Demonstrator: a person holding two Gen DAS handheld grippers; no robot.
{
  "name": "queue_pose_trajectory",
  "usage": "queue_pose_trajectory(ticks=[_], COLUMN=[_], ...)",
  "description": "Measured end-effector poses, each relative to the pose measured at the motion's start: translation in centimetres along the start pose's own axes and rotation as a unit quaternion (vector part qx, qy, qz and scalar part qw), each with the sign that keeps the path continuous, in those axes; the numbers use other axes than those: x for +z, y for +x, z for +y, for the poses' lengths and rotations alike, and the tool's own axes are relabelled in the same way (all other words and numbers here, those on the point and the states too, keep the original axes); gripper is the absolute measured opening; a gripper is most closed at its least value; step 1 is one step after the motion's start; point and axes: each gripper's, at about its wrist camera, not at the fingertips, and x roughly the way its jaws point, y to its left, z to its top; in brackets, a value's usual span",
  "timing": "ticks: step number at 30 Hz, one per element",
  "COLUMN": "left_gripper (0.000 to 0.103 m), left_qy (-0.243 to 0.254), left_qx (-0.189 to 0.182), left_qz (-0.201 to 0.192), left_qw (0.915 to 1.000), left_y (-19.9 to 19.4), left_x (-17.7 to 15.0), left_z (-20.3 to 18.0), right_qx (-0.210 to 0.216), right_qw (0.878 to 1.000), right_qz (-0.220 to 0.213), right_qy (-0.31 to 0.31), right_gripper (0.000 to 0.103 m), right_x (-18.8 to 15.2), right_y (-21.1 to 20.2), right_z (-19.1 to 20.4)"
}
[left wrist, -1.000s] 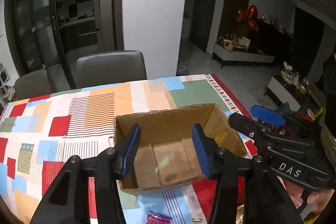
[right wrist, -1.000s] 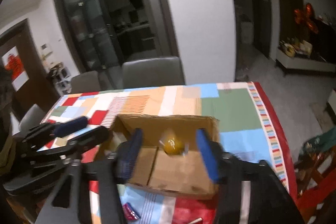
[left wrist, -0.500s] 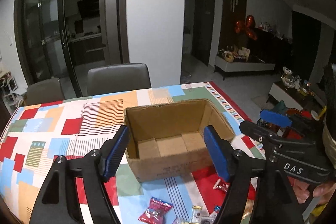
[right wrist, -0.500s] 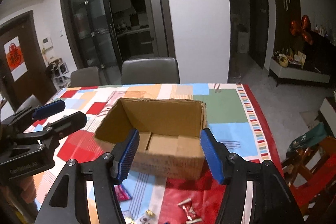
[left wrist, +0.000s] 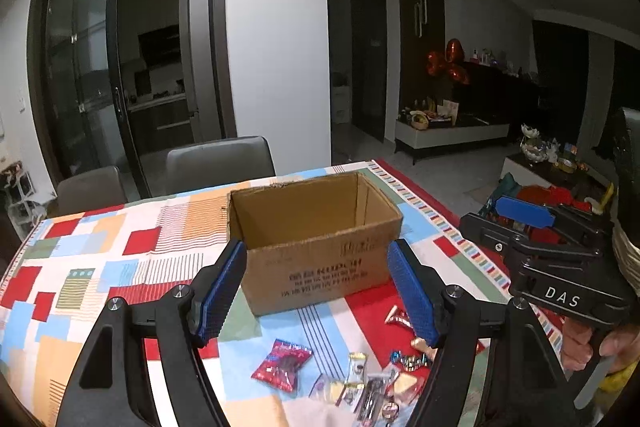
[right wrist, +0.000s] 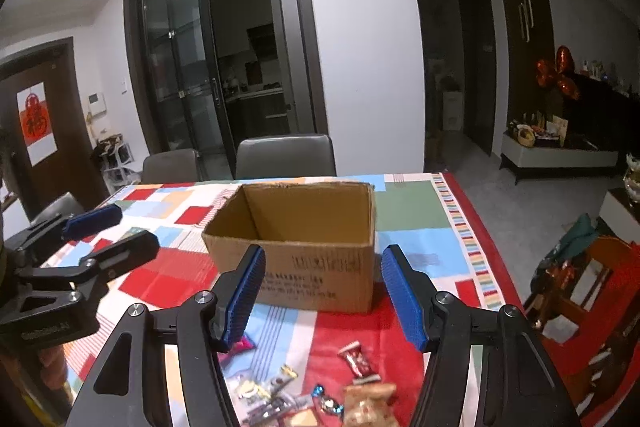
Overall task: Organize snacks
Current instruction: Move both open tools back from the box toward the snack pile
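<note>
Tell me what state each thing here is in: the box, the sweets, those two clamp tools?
Cardboard box: upright on the table, top open; its bottom is hidden from here.
Snacks: loose on the tablecloth in front of the box, none held.
Left gripper: open, nothing between its blue pads.
Right gripper: open, empty.
Chairs: pushed in at the far side.

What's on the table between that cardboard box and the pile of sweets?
Nothing: between the box and the sweets lies only bare tablecloth, in both wrist views. The open left gripper frames that stretch.
</note>
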Motion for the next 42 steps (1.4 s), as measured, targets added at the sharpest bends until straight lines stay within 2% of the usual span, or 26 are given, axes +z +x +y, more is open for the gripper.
queue_pose_trajectory(ticks=[4, 12, 22, 33, 42], left_gripper=[0.072, 0.072, 0.071, 0.057, 0.045], left_qy=[-0.005, -0.011, 0.003, 0.028, 0.025], left_qx=[0.010, 0.004, -0.010, -0.030, -0.049], left_qz=[-0.005, 0.025, 0.049, 0.077, 0.121], left_qw=[0.9999, 0.9996, 0.9987, 0.9962, 0.9911], left_y=[-1.0, -1.1, 0.1, 1.4, 4.4], left_x=[-1.7, -6.0, -10.9, -14.9, -17.0], left_z=[-0.5, -1.8, -2.9, -4.0, -4.0], right_qx=[-0.008, -0.010, -0.001, 0.006, 0.012], right_qw=[1.000, 0.999, 0.998, 0.994, 0.989], right_qz=[-0.003, 0.002, 0.051, 0.092, 0.126], right_qy=[-0.011, -0.038, -0.040, -0.056, -0.072], right_gripper=[0.062, 0.062, 0.061, 0.061, 0.061], right_x=[-2.0, -5.8, -11.4, -16.1, -17.7], right_y=[-0.9, -2.1, -1.4, -0.2, 1.9], right_z=[0.2, 0.7, 0.4, 0.9, 1.5])
